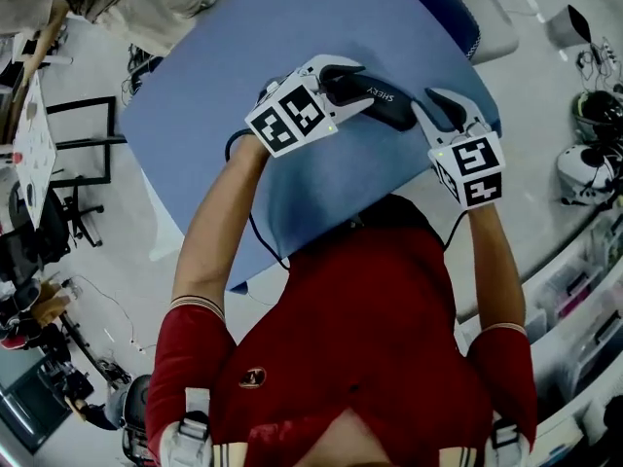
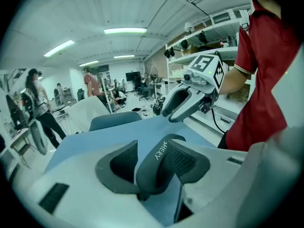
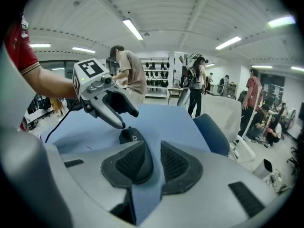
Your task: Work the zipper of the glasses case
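The black glasses case (image 1: 384, 100), printed SHERY, lies on the blue table (image 1: 243, 76). My left gripper (image 1: 348, 84) straddles its left end. In the left gripper view the case (image 2: 159, 167) stands between the jaws of the left gripper (image 2: 154, 145), leaning on the right pad (image 2: 190, 163), and a gap shows beside the left pad (image 2: 121, 165). My right gripper (image 1: 450, 105) sits at the case's right end. In its own view the right gripper (image 3: 152, 151) is open over bare blue table. The case's end (image 3: 130, 136) lies just beyond it, under the left gripper (image 3: 116, 118).
The table's edges are near: the right corner (image 1: 487, 105) by my right gripper and the near edge (image 1: 243, 275) by the red shirt. A blue chair (image 3: 213, 132) stands past the far side. Several people (image 3: 130, 77) stand in the room behind.
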{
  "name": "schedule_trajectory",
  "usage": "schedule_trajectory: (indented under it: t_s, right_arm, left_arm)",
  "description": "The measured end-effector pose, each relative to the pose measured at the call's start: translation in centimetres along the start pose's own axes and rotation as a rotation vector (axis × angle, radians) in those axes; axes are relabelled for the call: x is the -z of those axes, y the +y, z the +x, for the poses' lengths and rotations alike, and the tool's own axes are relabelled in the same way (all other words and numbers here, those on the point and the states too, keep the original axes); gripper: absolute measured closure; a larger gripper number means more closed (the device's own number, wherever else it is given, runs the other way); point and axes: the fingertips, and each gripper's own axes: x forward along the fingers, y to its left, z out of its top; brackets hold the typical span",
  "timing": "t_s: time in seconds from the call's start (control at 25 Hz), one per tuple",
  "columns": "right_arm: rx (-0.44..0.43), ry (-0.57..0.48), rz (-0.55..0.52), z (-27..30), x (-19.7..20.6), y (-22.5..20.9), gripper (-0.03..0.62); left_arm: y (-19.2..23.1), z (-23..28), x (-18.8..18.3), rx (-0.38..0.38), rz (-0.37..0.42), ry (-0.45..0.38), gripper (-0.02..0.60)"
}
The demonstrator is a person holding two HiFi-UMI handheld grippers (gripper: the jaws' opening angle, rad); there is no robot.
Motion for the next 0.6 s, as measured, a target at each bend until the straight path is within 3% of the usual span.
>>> schedule_trajectory:
  t_s: [0.32, 0.6]
  right_arm:
    - [-0.156, -0.206, -0.026, 2.1, -6.5, 1.5, 0.528]
    - [-0.302, -0.365, -0.008, 3.0, -9.1, 5.6, 0.573]
  left_arm:
    - [2.0, -5.8, 0.1, -0.328, -0.255, -0.187, 0.405]
    - [0.3, -11.0, 1.8, -0.572, -0.410, -0.303, 0.407]
